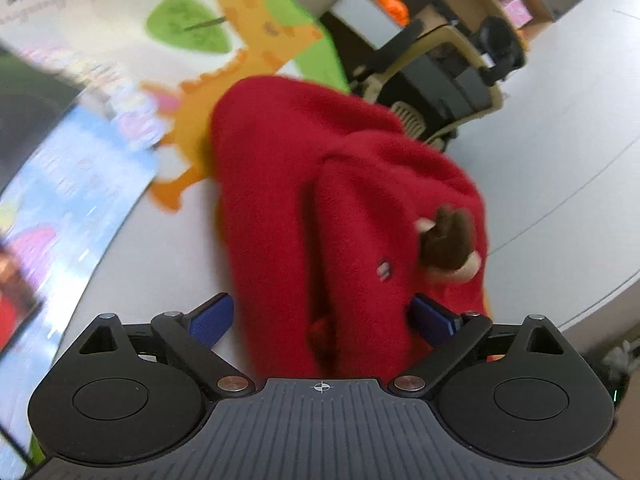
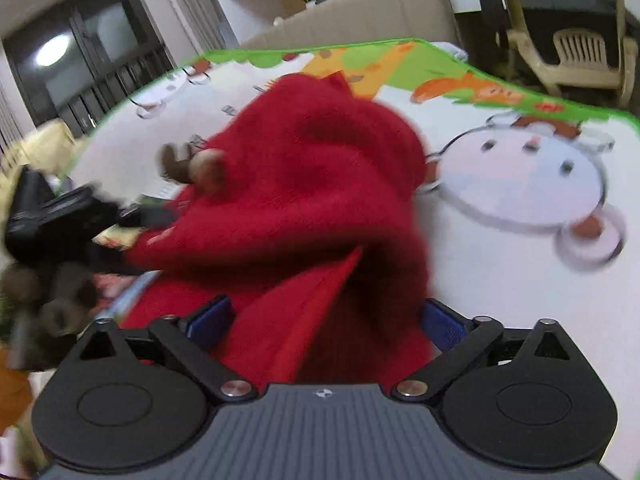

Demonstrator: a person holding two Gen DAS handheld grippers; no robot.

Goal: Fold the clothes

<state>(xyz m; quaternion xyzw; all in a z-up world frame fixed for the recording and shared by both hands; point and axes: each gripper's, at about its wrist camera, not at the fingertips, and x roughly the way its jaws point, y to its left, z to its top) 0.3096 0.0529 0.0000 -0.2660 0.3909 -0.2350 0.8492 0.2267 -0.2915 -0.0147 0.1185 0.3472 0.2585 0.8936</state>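
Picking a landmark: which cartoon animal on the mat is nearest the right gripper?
The round white face beside the red garment; the orange giraffe lies farther back.

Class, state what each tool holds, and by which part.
Fuzzy red fleece garment bunches between each tool's spread blue pads, left tool, right tool; grip and part cannot be told.

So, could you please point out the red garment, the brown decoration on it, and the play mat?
red garment [image 1: 280, 200]: left wrist view, broad fleece panel.
brown decoration [image 1: 446, 240]: left wrist view, its dark middle.
play mat [image 2: 500, 280]: right wrist view, bare white patch.
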